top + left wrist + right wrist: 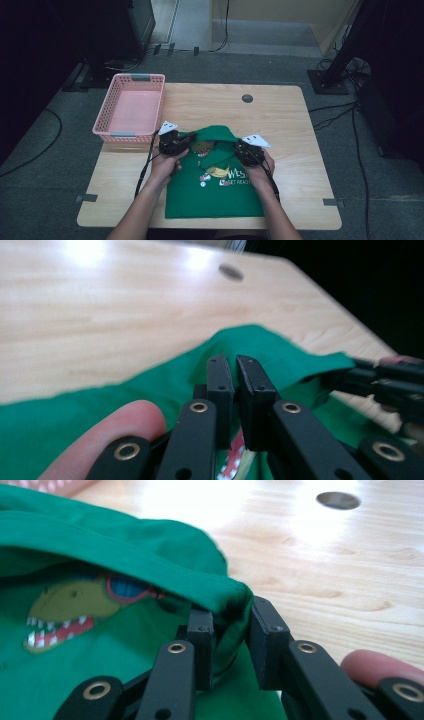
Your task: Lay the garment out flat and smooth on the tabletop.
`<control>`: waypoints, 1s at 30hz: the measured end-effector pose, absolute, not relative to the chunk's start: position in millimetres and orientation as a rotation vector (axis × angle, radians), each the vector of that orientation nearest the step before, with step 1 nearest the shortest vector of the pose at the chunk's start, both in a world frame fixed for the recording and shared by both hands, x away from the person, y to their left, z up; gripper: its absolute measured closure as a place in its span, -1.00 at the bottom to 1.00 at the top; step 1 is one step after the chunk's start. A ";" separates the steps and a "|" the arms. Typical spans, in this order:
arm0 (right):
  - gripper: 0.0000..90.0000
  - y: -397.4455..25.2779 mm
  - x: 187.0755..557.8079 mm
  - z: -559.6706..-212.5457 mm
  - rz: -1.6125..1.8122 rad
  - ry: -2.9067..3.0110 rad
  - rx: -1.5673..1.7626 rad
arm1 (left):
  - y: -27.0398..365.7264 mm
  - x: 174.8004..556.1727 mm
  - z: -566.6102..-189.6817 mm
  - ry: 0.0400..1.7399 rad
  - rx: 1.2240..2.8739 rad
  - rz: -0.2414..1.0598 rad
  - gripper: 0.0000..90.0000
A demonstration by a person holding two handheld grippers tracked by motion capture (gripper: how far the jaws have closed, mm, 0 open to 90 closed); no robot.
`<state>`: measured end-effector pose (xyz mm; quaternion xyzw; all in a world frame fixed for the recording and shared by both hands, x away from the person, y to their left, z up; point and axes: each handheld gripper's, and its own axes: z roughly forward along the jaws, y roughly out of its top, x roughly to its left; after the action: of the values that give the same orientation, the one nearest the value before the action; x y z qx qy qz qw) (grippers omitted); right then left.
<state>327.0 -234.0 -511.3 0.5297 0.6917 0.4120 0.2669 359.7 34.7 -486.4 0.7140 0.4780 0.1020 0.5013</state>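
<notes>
Both jaws pinching green shirt (pixel 215 187) top edge, lifted; bare table (pixel 280 107) beyond

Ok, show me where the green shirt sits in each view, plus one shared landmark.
High view: green shirt at the near table edge, centre.
Left gripper view: across the lower half.
Right gripper view: left side.
Shared landmark: the round table hole.

Pink basket (pixel 131 106) (empty) on wooden table (pixel 280 115).
</notes>
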 end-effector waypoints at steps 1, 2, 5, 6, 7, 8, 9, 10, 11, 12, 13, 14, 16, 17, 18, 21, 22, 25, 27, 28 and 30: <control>0.67 -232.6 326.6 -514.1 1.099 1.888 1.427 | 33.1 358.8 -491.5 1.161 1.741 0.250 0.93; 0.66 -232.0 326.2 -517.2 1.101 1.903 1.429 | 31.6 357.8 -496.2 1.164 1.753 0.250 0.93; 0.65 -235.4 324.3 -522.7 1.130 1.910 1.490 | 29.2 353.7 -507.7 1.159 1.764 0.243 0.93; 0.65 -237.4 323.5 -522.9 1.146 1.897 1.507 | 28.1 352.4 -510.8 1.162 1.771 0.246 0.93; 0.65 -239.0 322.3 -522.9 1.154 1.889 1.521 | 27.0 351.3 -513.8 1.167 1.783 0.248 0.93; 0.65 -239.1 321.0 -523.2 1.143 1.890 1.534 | 25.5 349.9 -516.8 1.172 1.790 0.249 0.93; 0.65 -238.7 319.4 -523.6 1.120 1.898 1.536 | 24.4 348.5 -519.1 1.172 1.798 0.246 0.93; 0.65 -238.5 317.4 -523.8 1.100 1.906 1.531 | 23.4 346.2 -519.3 1.168 1.803 0.250 0.93; 0.65 -238.6 315.1 -523.9 1.090 1.908 1.531 | 22.5 343.7 -518.5 1.159 1.804 0.253 0.93; 0.65 -238.8 312.8 -524.2 1.074 1.911 1.535 | 21.3 341.1 -518.2 1.158 1.808 0.250 0.93; 0.65 -239.0 310.2 -524.4 1.056 1.918 1.535 | 19.4 338.1 -518.9 1.164 1.820 0.249 0.93; 0.65 -239.6 307.2 -524.5 1.048 1.921 1.528 | 17.2 334.7 -520.1 1.159 1.832 0.255 0.93; 0.65 -241.6 301.1 -524.7 1.046 1.920 1.538 | 13.5 326.9 -520.3 1.143 1.851 0.268 0.93; 0.65 -243.0 297.8 -524.9 1.052 1.917 1.547 | 11.9 323.5 -520.4 1.138 1.858 0.265 0.93; 0.65 -244.7 294.3 -525.0 1.055 1.914 1.554 | 10.9 320.1 -520.7 1.136 1.862 0.258 0.93; 0.65 -248.5 281.4 -525.3 1.056 1.907 1.564 | 7.0 309.9 -521.3 1.129 1.870 0.247 0.93; 0.65 -249.6 276.8 -525.5 1.051 1.906 1.558 | 5.7 306.5 -521.4 1.127 1.872 0.236 0.93; 0.65 -253.9 263.7 -525.7 1.041 1.909 1.549 | 1.6 295.5 -521.7 1.118 1.879 0.216 0.93; 0.65 -256.5 256.5 -525.7 1.040 1.909 1.549 | -0.7 289.0 -521.3 1.109 1.885 0.208 0.93; 0.65 -257.0 252.8 -525.3 1.031 1.912 1.542 | -1.2 286.4 -520.5 1.104 1.886 0.201 0.93; 0.66 -257.9 246.6 -521.5 1.033 1.917 1.524 | 0.3 284.3 -516.4 1.104 1.871 0.184 0.93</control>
<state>246.6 -257.9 -521.5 0.5565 0.7004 0.3774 0.2394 284.3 0.3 -516.4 0.7608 0.4491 0.0747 0.4625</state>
